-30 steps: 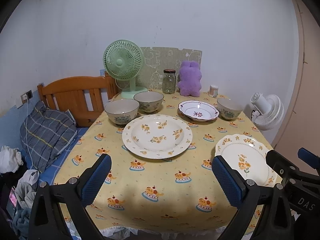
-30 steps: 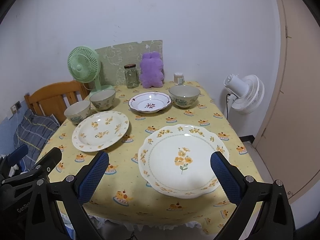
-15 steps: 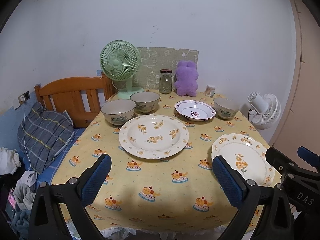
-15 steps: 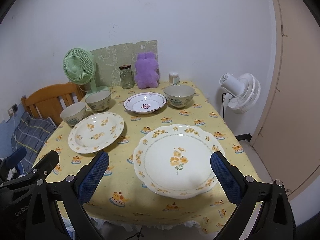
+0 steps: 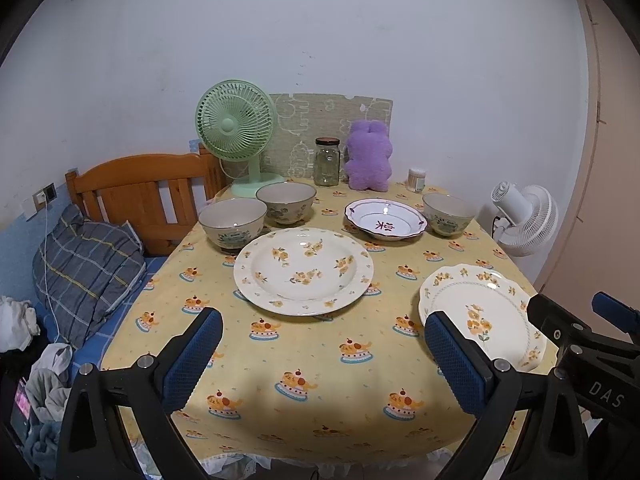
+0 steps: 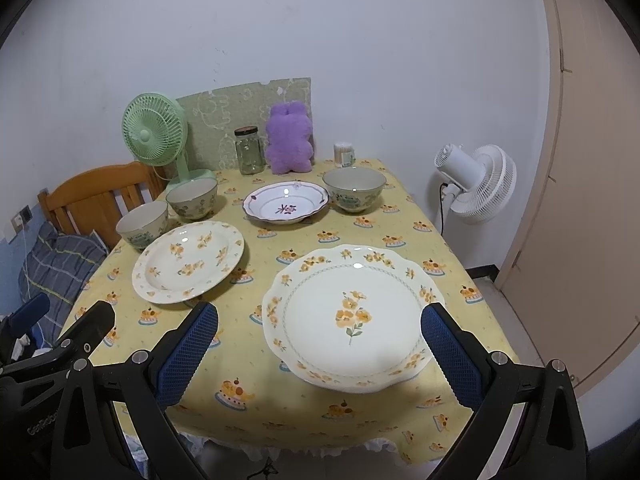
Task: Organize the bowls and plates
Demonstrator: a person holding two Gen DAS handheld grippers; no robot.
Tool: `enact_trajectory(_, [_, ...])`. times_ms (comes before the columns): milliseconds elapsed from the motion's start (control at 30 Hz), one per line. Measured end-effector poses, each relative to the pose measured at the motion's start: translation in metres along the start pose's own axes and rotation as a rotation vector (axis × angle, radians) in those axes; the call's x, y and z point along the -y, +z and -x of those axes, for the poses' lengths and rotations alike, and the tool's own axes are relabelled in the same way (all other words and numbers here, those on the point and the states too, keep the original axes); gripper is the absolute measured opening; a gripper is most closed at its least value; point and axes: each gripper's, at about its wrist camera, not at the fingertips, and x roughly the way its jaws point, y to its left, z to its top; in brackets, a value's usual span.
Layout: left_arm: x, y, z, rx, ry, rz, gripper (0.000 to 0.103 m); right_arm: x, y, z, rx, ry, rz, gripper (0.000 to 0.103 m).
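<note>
Your left claw (image 5: 318, 354) hangs over the near edge of the counter (image 5: 320, 360), its blue pads spread wide with nothing between them. Your right claw (image 6: 318, 350) is just as wide apart and empty, and it frames the scalloped plate (image 6: 352, 316) from above without touching it.

From left to right on the yellow cloth: at the far left edge sit two bowls, the first bowl (image 5: 233, 220) nearer you and the second bowl (image 5: 286, 202) just behind and right of it, close together; whether they touch you cannot tell. Right in front of them lies the deep plate (image 5: 303, 270) with orange flowers, its rim just beside the first bowl. Further right and back is the small dish (image 5: 386, 219) with the purple trim, and just beside that, at the far right, the third bowl (image 5: 449, 209). The scalloped plate lies at the near right corner, well apart from the bowls, near the deep plate but not touching it.

Along the back wall stand a green fan (image 5: 236, 128), a jar (image 5: 327, 157), a purple plush (image 5: 368, 156) and a small cup (image 5: 417, 180). Off the counter's right side stands a white fan (image 6: 480, 184); on the left there is a bed (image 5: 132, 196).
</note>
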Motion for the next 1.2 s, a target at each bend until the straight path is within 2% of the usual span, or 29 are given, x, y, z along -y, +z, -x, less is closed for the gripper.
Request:
enact_trajectory(967, [0.002, 0.001, -0.001, 0.001, 0.001, -0.001, 0.102, -0.004, 0.001, -0.002, -0.003, -0.006, 0.003, 0.103])
enact_trajectory(1200, [0.001, 0.003, -0.01, -0.004, -0.031, -0.027, 0.101, -0.002, 0.001, -0.004, -0.016, -0.023, -0.009, 0.103])
